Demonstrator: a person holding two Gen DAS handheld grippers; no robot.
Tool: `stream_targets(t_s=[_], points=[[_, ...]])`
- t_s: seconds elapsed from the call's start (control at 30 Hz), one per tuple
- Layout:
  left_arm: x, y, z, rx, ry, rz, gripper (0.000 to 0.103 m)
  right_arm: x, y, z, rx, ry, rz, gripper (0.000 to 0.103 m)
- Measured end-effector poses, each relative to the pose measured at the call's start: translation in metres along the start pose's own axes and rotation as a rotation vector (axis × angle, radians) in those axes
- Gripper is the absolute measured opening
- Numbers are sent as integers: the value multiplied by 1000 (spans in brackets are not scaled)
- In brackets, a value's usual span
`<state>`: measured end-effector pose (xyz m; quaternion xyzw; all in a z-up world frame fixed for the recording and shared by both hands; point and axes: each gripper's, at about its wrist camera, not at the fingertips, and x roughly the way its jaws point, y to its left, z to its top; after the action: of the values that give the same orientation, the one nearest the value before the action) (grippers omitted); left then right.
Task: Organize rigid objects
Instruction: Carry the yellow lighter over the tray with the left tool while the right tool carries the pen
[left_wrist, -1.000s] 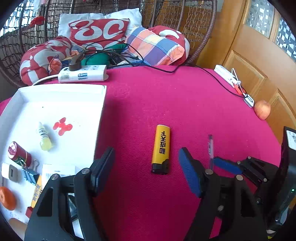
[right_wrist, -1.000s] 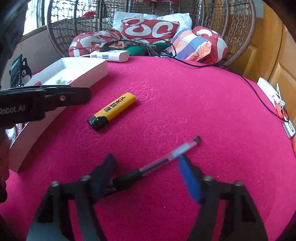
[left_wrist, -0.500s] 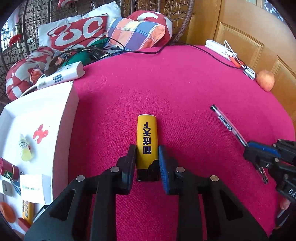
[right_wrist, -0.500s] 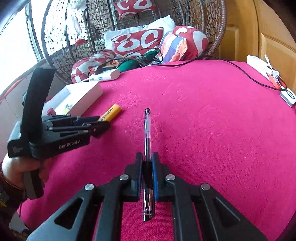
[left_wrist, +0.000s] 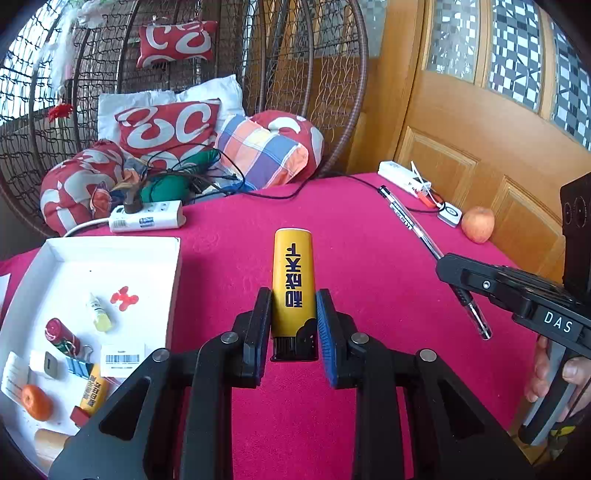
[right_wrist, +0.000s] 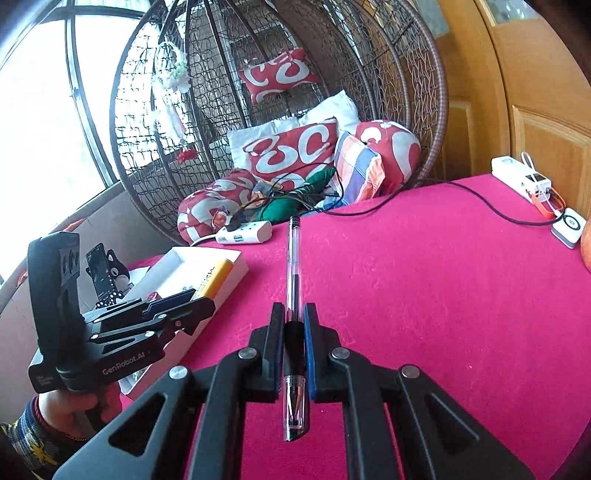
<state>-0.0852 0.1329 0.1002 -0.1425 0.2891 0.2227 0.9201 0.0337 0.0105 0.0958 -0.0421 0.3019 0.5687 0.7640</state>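
I have both picks made: my left gripper (left_wrist: 293, 325) pinches the lighter (left_wrist: 293, 280), my right gripper (right_wrist: 294, 332) pinches the pen (right_wrist: 294, 280), each clear of the cloth. Next I'd swing toward the tray (left_wrist: 173, 295) at 9 o'clock and release inside.

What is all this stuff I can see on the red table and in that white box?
lighter: 1, yellow, held in the left gripper
pen: 1, clear with black grip, held in the right gripper
tray: 1, white, left on the table
second lighter: 1, yellow, in the tray
binder clip: 1, blue, in the tray
small bottle: 1, yellowish, in the tray
orange fruit: 1, in the tray's near corner
power strip: 1, white, far table edge
apple: 1, reddish, right table edge
cushions: several, red-white, in the wicker chair
left gripper: black, shut
right gripper: black, shut
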Motion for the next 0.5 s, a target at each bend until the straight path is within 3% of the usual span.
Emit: stream_targets(t_s=[0.5], points=[[-49,53,-4,-124,-88,62,23,10,62,24,-120,-7,83,7]])
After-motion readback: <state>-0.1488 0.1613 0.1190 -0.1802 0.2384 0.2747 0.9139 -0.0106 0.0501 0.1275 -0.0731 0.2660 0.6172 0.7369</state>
